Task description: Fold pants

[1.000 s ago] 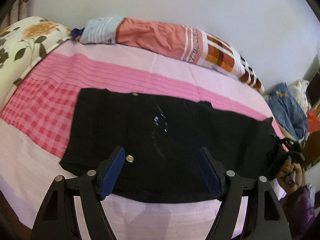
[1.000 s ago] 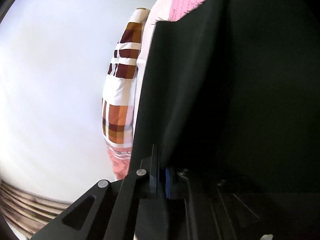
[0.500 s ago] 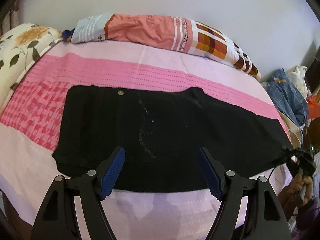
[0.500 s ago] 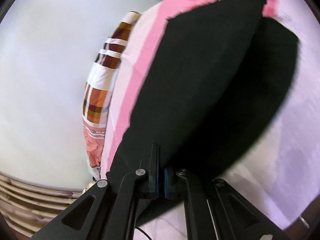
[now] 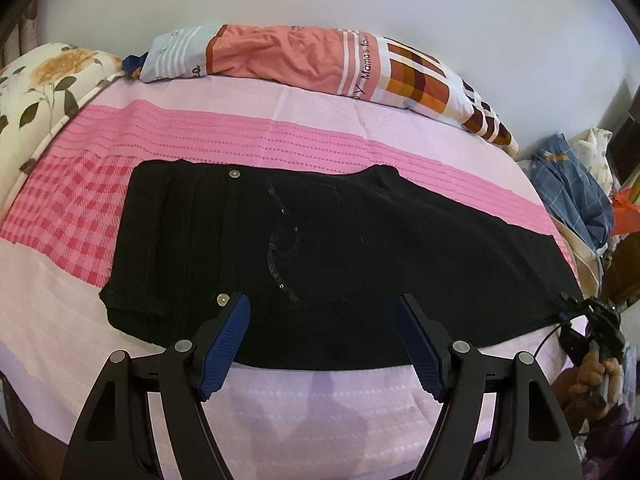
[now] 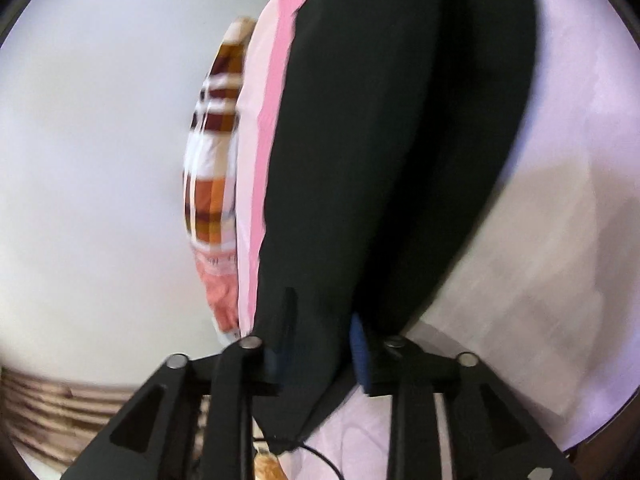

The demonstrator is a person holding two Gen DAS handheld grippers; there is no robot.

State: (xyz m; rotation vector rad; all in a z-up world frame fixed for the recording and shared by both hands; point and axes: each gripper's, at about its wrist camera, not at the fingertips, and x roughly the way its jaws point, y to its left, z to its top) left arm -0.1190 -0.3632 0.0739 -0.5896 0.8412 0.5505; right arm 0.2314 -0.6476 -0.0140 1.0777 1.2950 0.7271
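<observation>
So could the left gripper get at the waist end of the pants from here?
Probably yes: the left gripper is open over the pants, nothing covers the waistband, and the right gripper is at the far hem.

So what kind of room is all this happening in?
Most likely a bedroom in a home. The black pants lie spread on a bed with a pink cover, a patterned pillow sits against the wall, and a heap of clothes is piled beside the bed.
</observation>
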